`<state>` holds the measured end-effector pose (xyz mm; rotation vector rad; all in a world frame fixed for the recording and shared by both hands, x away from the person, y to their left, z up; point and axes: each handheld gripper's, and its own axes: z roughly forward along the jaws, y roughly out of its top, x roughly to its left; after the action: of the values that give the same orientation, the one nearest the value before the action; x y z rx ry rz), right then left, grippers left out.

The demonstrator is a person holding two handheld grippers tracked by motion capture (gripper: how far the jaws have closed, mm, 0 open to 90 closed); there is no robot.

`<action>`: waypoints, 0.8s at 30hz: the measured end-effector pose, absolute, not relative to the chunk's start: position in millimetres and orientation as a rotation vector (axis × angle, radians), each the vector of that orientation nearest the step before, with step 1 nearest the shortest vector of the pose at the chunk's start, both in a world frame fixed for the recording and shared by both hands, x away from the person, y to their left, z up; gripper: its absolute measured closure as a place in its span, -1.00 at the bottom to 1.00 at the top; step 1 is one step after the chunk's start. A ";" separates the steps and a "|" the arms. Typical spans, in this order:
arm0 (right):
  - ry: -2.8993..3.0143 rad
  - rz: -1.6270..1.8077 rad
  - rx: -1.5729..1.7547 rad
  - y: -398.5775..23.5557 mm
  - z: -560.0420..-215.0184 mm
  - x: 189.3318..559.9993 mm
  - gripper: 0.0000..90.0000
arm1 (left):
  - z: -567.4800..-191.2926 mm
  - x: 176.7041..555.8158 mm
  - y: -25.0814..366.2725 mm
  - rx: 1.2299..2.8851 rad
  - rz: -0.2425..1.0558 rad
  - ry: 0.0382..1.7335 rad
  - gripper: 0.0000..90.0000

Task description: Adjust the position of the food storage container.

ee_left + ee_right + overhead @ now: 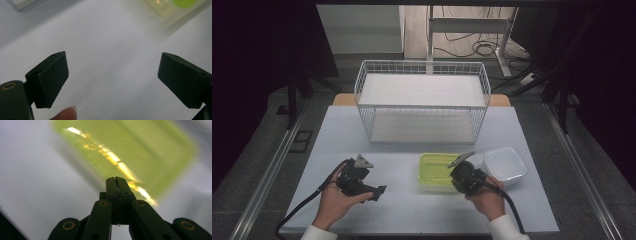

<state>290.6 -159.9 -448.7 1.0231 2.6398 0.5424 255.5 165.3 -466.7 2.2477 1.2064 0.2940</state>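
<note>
While the left gripper [112,75] gapes, the right gripper's [116,181] clenched fingers touch the green tray's [140,147] edge.

The left hand [334,200] comes in from the bottom edge, white cuff showing, wrapped around the left gripper [378,192], which lies low and points toward the right. In its own view its two black jaws stand wide apart — a fingertip [65,113] shows at the bottom edge below them. The right hand [488,199], also white-cuffed, holds the right gripper [116,181] angled forward and down. Its jaws are pressed flat together — no gap between the pads [111,185].
</note>
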 end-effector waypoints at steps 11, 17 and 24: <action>2.482 0.400 1.254 -196.5 -458.5 344.4 0.98 | -468.4 258.1 167.3 2.244 0.281 1.215 -0.79; 2.497 0.361 1.256 -192.6 -465.7 353.8 0.98 | -467.7 257.2 168.6 2.240 0.281 1.212 -0.79; 2.509 0.377 1.235 -183.4 -464.6 355.6 0.98 | -468.8 257.7 167.7 2.244 0.276 1.215 -0.79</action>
<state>355.6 -183.4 -464.6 1.2354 2.5087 0.3767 257.7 167.7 -468.8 2.2440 1.2145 0.2760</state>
